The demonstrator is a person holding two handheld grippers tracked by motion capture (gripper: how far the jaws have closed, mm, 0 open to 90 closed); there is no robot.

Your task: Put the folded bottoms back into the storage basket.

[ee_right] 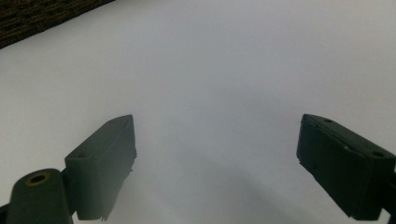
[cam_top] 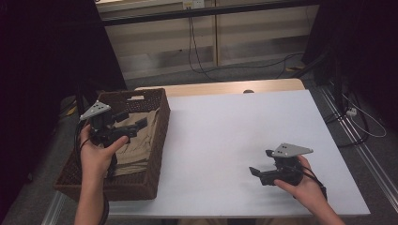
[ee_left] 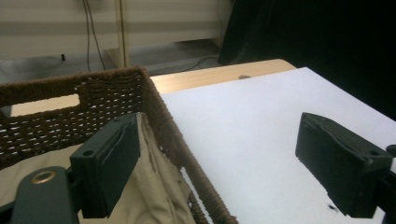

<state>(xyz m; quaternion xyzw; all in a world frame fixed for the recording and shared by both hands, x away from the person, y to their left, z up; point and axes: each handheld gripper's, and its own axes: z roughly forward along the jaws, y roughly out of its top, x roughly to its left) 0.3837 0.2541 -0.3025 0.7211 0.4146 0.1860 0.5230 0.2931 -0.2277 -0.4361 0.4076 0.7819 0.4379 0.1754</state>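
A dark brown wicker basket stands at the left edge of the white table, with a folded beige cloth lying inside it. My left gripper hovers over the basket, jaws wide apart and pointing right, nothing between them. The left gripper view has the left gripper straddling the basket's right wall, with the cloth below its left jaw. My right gripper is open just above the table's near right part, pointing left. Between the right gripper jaws is bare white table.
A strip of wooden tabletop runs along the far edge behind the white surface. Cables trail over the floor beyond, and a metal rail runs along the right side. A corner of the basket is in the right gripper view.
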